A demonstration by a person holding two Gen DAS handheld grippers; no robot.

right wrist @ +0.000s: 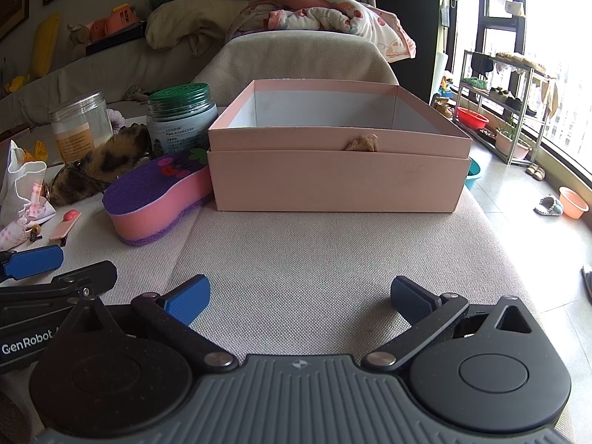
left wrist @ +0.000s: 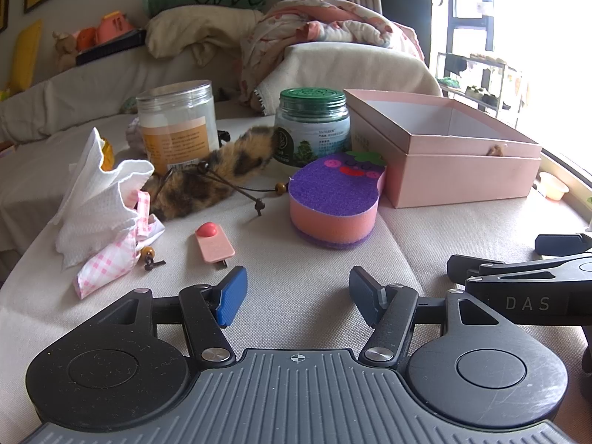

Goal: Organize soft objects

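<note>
The pink box [right wrist: 338, 175] stands open on the beige cushion [right wrist: 333, 277], and as far as its inside can be seen it holds nothing yet, so I judge the task is only at its beginning. All soft things wait to the left of the pink box: the purple sponge [left wrist: 335, 205] lies just beside its left front corner, perhaps touching it; the furry toy [left wrist: 218, 170] lies further left, behind the sponge, with its far end against the green-lidded jar [left wrist: 312, 125]; the white tissue [left wrist: 100, 199] and the pink checked cloth [left wrist: 107, 262] are farthest from the box. A clear jar [left wrist: 177, 125] and a small pink clip [left wrist: 214, 246] also stay on that side; they look hard, so probably they do not belong in the box. The left gripper [left wrist: 298, 296] is spread wide and grasps nothing, low over the cushion in front of the sponge. The right gripper [right wrist: 299, 301] is likewise spread and free, directly in front of the box. Everything is left to do.
</note>
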